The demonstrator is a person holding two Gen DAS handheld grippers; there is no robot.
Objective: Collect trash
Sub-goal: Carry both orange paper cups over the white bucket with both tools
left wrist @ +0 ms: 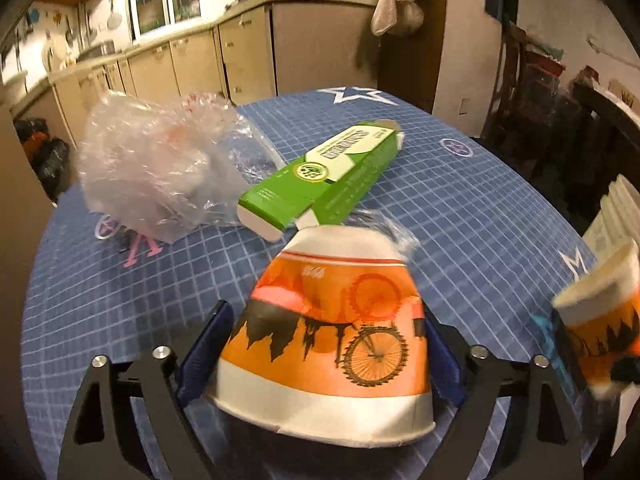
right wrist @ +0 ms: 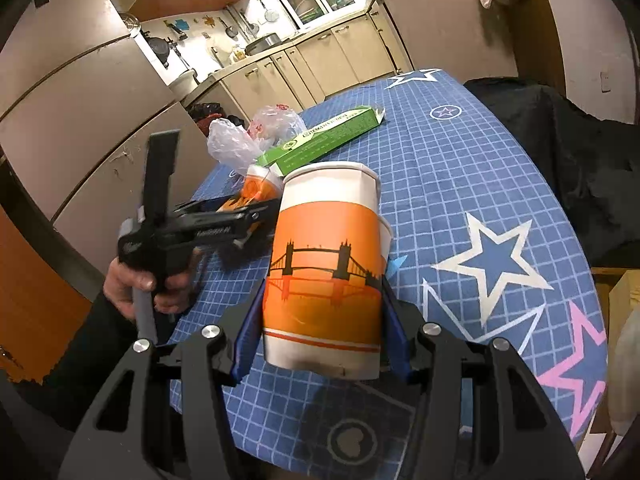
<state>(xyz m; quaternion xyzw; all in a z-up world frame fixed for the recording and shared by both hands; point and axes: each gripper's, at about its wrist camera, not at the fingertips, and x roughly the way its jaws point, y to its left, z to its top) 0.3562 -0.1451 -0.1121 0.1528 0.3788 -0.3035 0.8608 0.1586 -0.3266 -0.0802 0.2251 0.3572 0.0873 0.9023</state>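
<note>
My left gripper (left wrist: 324, 344) is shut on an orange paper cup with a bicycle print (left wrist: 332, 328), held with its base pointing away, above the blue table. My right gripper (right wrist: 320, 320) is shut on a stack of orange paper cups with a bridge print (right wrist: 326, 264), held upright; that stack shows blurred at the right edge of the left wrist view (left wrist: 600, 316). The left gripper with its cup (right wrist: 256, 192) shows in the right wrist view. A green carton (left wrist: 320, 176) and a crumpled clear plastic bag (left wrist: 160, 168) lie on the table beyond.
The table has a blue checked cloth with stars (right wrist: 480, 184). Kitchen cabinets (left wrist: 192, 60) run behind it. A dark chair (right wrist: 560, 140) stands at the table's right side. The carton (right wrist: 324, 140) and the bag (right wrist: 244, 136) sit at the far left of the table.
</note>
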